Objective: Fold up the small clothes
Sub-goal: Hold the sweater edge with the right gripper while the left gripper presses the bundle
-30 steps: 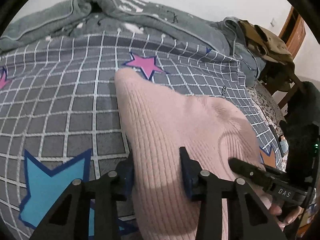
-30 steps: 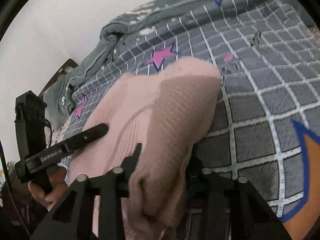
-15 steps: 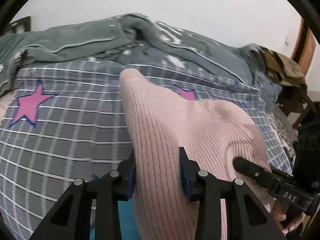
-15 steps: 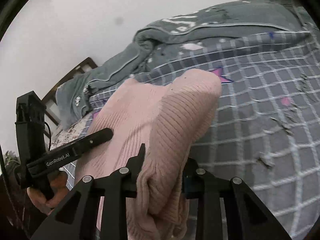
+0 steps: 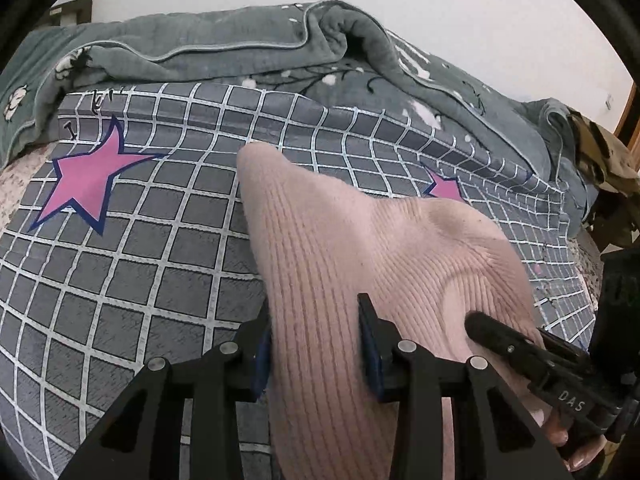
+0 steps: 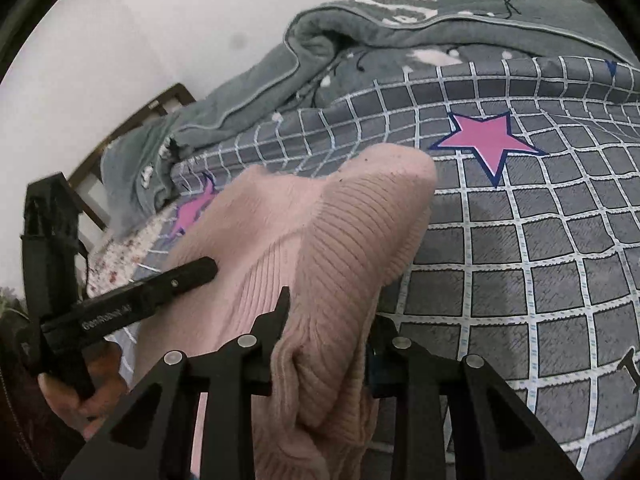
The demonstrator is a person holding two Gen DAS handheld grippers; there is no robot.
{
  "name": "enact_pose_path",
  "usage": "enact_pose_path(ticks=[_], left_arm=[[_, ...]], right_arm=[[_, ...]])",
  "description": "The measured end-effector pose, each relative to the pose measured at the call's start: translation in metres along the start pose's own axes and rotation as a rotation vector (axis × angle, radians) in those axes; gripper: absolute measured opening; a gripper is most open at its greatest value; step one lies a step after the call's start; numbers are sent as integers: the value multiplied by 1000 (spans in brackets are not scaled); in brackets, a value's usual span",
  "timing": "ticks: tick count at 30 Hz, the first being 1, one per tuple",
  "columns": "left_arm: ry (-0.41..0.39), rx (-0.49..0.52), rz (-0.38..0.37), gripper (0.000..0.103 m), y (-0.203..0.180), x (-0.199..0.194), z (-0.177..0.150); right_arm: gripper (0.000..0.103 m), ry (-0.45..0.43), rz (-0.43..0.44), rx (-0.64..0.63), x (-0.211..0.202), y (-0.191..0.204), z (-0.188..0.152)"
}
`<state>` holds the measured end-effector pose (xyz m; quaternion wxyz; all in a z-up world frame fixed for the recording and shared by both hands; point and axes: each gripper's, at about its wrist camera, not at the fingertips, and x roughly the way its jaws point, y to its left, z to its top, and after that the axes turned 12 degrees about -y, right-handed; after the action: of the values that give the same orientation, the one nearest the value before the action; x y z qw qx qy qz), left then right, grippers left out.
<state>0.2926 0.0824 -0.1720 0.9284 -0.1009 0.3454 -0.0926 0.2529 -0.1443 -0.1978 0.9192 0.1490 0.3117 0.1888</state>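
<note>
Between both grippers, ribbed pink knit (image 5: 340, 264)

bed: grey sheet with white squares and pink stars (image 5: 152, 248) | behind sheet: rumpled grey blanket (image 5: 224, 52) | behind blanket: plain white wall (image 5: 440, 8)

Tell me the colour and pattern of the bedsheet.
Bedsheet: grey with a white grid and pink stars, clearest in the left wrist view.
</note>
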Motion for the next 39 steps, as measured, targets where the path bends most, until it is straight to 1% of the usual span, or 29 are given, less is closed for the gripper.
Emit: enact_pose_path(ticks=[4, 6, 10, 14, 18, 23, 30, 39], left_arm=[[17, 48, 46, 38, -3, 10, -7], [5, 65, 49, 38, -3, 12, -11], [16, 57, 42, 39, 2, 15, -11], [4, 90, 73, 39, -4, 17, -13], [-8, 109, 88, 40, -5, 19, -14], [-5, 117, 96, 40, -6, 20, -13], [-1, 97, 81, 41, -2, 22, -14], [0, 99, 84, 42, -2, 24, -14]], right_arm=[[30, 13, -22, -25, 9, -4, -4], [30, 18, -21, -18, 11, -7, -5], [31, 11, -24, -31, 13, -7, -7], [31, 10, -45, -52, 15, -3, -9], [31, 17, -48, -48, 16, -4, -9], [31, 15, -51, -53, 17, -5, -9], [31, 15, -49, -52, 17, -5, -9], [32, 14, -49, -52, 17, -5, -9]])
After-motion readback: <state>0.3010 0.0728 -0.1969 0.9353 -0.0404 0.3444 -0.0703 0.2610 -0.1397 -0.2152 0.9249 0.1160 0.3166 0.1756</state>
